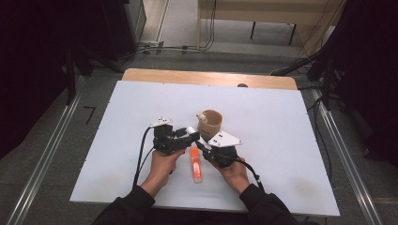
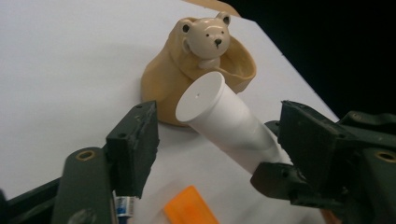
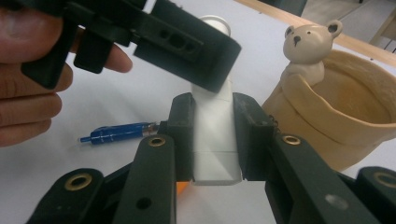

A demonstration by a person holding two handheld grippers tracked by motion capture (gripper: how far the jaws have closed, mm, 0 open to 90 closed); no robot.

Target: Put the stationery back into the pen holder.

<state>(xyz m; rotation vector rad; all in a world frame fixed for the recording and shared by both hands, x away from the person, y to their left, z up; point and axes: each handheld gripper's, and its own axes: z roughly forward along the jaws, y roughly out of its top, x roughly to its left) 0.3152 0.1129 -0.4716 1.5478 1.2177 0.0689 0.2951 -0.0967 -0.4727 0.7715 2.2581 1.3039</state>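
White tube (image 3: 212,135) clamped at its flat end by right gripper (image 3: 212,140), near table (image 1: 281,122) centre, toward the near edge. Cap end pointing between jaws of left gripper (image 2: 210,144); those jaws parted, pads not pressing the tube. Bear-shaped cup (image 1: 210,122) just behind the tube. Orange tube (image 1: 195,164) flat between both hands. Blue pen (image 3: 119,133) beside it. Wide bare surface toward far, left and right edges.
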